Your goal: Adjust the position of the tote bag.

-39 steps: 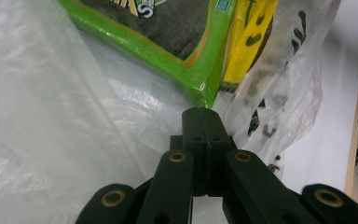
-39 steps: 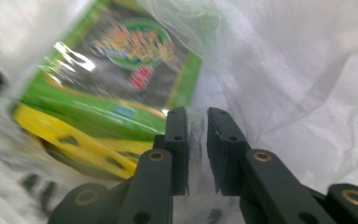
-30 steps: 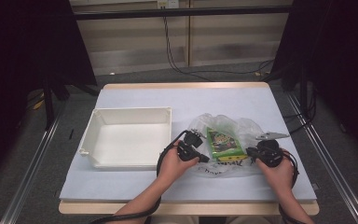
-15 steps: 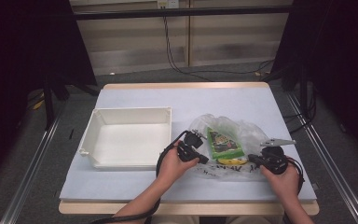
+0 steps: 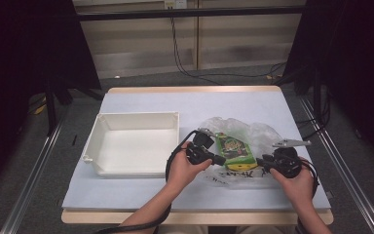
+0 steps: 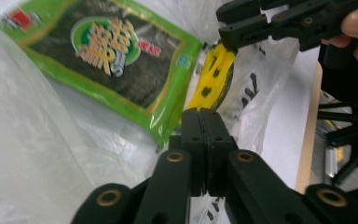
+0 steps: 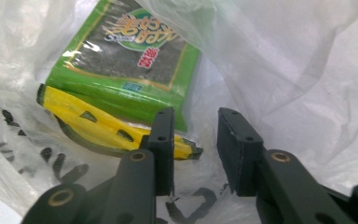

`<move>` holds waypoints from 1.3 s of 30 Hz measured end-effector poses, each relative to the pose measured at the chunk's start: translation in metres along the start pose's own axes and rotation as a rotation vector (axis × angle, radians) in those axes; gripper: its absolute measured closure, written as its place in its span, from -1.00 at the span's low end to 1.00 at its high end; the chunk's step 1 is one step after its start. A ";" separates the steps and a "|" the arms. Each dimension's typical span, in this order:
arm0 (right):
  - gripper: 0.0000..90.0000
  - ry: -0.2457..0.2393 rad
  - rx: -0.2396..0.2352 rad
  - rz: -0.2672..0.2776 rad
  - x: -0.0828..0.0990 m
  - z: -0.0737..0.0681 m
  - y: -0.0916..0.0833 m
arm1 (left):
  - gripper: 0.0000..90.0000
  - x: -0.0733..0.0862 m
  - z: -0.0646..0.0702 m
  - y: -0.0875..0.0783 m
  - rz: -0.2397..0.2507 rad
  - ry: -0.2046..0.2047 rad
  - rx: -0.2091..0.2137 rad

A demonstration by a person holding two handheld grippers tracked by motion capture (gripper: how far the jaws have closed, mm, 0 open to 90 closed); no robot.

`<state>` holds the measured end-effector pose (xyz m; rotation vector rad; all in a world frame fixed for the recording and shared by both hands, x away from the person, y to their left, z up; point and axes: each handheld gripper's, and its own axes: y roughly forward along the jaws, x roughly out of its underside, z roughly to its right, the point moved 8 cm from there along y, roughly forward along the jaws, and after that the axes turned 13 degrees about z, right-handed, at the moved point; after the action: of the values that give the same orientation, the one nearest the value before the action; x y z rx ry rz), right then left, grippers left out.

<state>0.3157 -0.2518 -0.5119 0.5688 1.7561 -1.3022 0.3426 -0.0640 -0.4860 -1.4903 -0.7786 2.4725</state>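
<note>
Counter (image 5: 141,192): pale blue, white tray (image 5: 135,146) at its left.
Plastic bag (image 5: 260,139): clear, crumpled right of the tray, green seaweed packet (image 5: 233,148) inside beside a yellow item (image 7: 98,126).
Left tongs (image 6: 205,140): pressed together on the bag's film.
Right tongs (image 7: 196,149): have just been opening, apart, film loose between them.

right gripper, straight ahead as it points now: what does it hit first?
Probably the clear plastic bag bunched just past the right gripper; behind that film lie the yellow item and green snack packet. Depth is unclear.
</note>
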 end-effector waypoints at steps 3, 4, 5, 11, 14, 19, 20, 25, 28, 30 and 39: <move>0.41 -0.012 0.004 0.003 -0.008 -0.003 -0.003 | 1.00 -0.005 0.007 0.001 0.022 0.016 0.006; 0.41 -0.012 0.004 0.003 -0.008 -0.003 -0.003 | 1.00 -0.005 0.007 0.001 0.022 0.016 0.006; 0.40 -0.013 0.001 0.002 -0.010 -0.004 -0.004 | 1.00 -0.006 0.010 0.002 0.023 0.017 0.000; 0.27 -0.013 -0.016 0.023 -0.025 -0.010 -0.013 | 1.00 -0.009 0.021 0.008 0.044 0.035 0.019; 0.24 -0.016 -0.019 0.025 -0.028 -0.010 -0.014 | 1.00 -0.008 0.023 0.015 0.034 0.038 0.026; 0.56 -0.033 -0.022 0.030 -0.030 -0.011 -0.013 | 1.00 -0.007 0.023 0.021 0.046 0.042 0.026; 0.68 -0.045 -0.027 0.033 -0.031 -0.011 -0.013 | 1.00 -0.008 0.023 0.025 0.066 0.052 0.013; 1.00 -0.083 -0.038 0.021 -0.038 -0.015 -0.010 | 1.00 -0.009 0.028 0.040 0.088 0.042 0.013; 1.00 -0.085 -0.043 0.020 -0.044 -0.018 -0.008 | 1.00 -0.007 0.032 0.050 0.090 0.041 0.019; 1.00 -0.088 -0.051 0.021 -0.047 -0.019 -0.004 | 1.00 -0.004 0.033 0.057 0.081 0.041 0.013; 1.00 -0.044 -0.027 0.032 -0.054 -0.002 0.026 | 1.00 0.008 0.042 0.081 0.074 0.032 0.046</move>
<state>0.3632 -0.2343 -0.4803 0.5467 1.7191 -1.2587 0.3133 -0.1454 -0.5175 -1.5655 -0.6676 2.4953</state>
